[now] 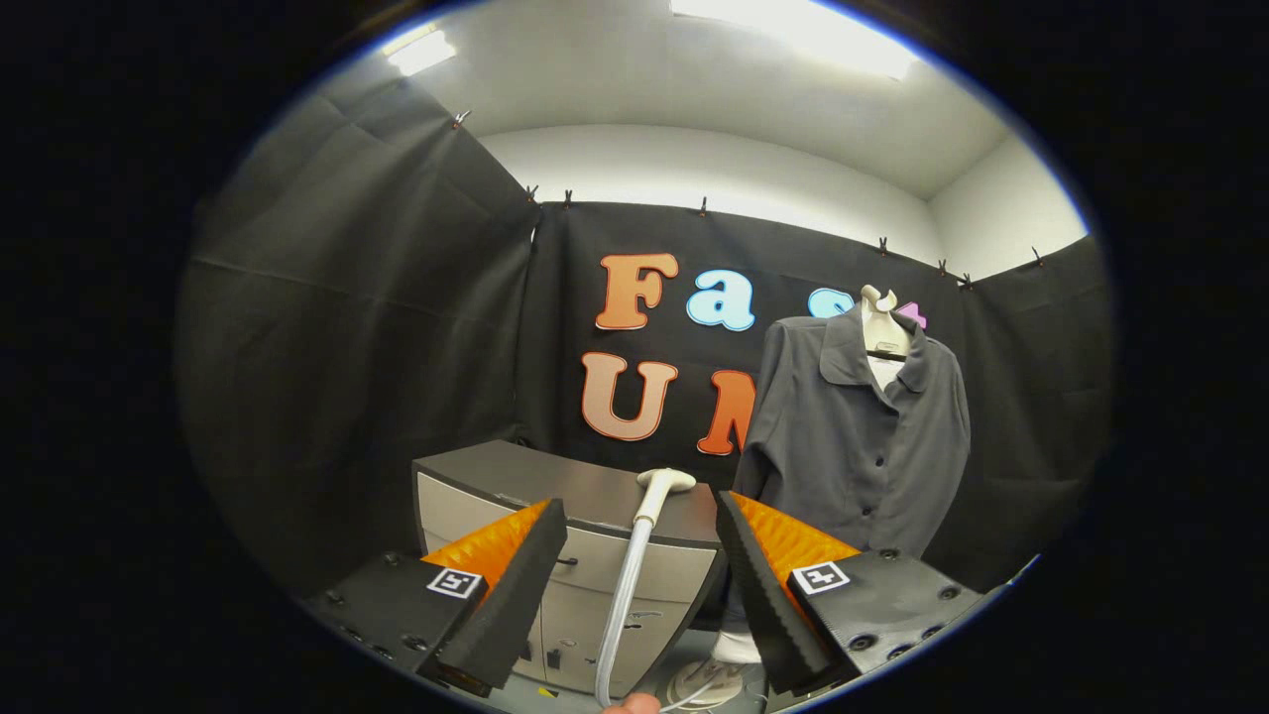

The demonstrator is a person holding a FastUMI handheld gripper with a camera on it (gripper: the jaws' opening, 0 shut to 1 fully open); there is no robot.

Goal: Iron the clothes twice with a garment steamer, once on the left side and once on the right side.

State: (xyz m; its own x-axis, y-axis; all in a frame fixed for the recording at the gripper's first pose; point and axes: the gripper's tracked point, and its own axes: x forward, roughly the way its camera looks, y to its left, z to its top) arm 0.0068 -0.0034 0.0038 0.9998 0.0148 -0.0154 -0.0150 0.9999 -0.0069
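A dark grey button-up shirt (863,436) hangs on a pale mannequin torso to the right, beyond my right finger. The white steamer head (666,482) with its pale hose (623,595) rises in the gap between my fingers, in front of the cabinet top. My gripper (639,506) is open: both fingers stand well apart from the hose and neither touches it. The hose runs down past the cabinet front towards a person's fingertip (634,703) at the very bottom.
A low grey cabinet (535,474) with pale drawer fronts stands just ahead, left of the shirt. Black cloth walls close the booth on the left, back and right. A white shoe (706,682) shows on the floor below the cabinet.
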